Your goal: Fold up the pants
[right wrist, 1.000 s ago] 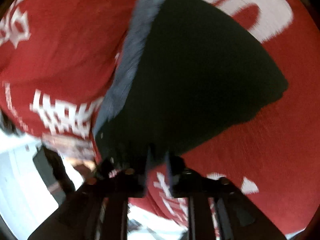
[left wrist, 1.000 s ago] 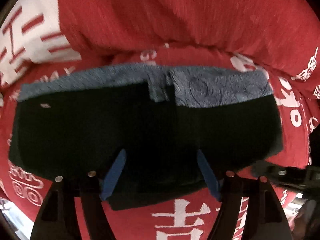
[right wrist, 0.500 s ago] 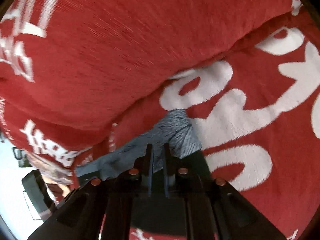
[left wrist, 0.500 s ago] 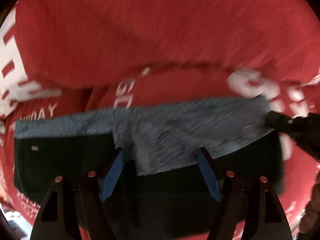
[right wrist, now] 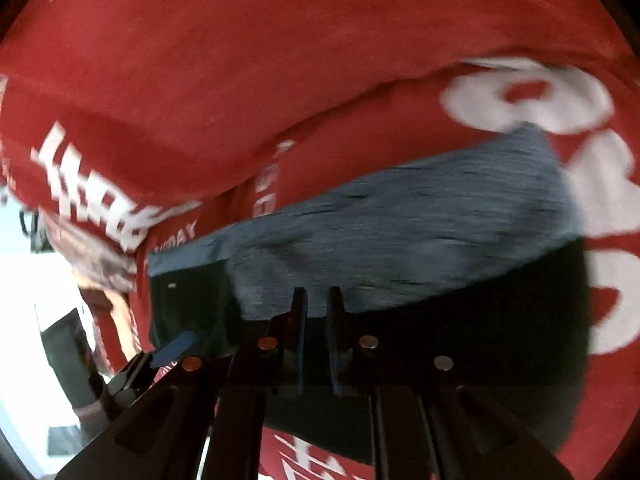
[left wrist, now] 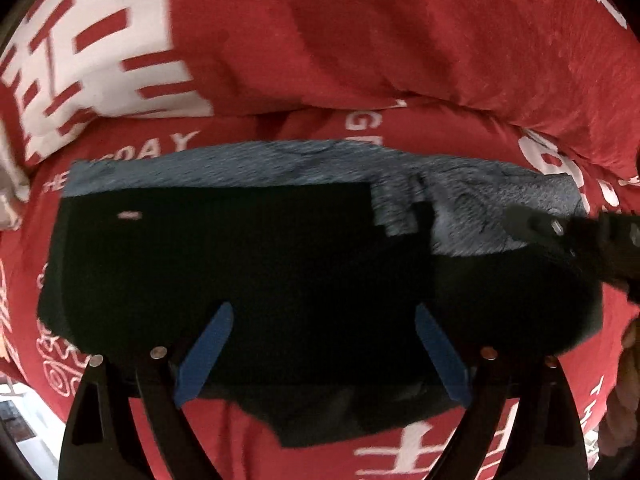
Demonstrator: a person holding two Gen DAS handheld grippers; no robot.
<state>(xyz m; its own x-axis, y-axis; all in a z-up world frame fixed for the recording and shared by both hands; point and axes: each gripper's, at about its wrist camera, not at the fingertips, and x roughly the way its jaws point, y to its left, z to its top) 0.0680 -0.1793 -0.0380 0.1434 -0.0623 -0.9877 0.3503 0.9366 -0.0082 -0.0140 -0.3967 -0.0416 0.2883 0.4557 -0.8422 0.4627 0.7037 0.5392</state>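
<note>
**Pants lie folded on the red blanket**

Black pants (left wrist: 280, 272) with a grey-blue knit waistband (left wrist: 248, 168) lie folded flat on a red blanket with white lettering (left wrist: 440, 40), just below a thick raised fold of that blanket. The left claw (left wrist: 324, 356) hangs over the near edge, its blue-padded jaws having just been opening, now wide apart, gripping nothing. The right claw (right wrist: 316, 336) has its jaws nearly together, no cloth visibly clamped, reaching in over the waistband's right end.

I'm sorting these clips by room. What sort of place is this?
Probably a bedroom: the black pants lie on a soft red bedspread with white lettering, bunched like a quilt behind. A pale floor shows beside it.
</note>
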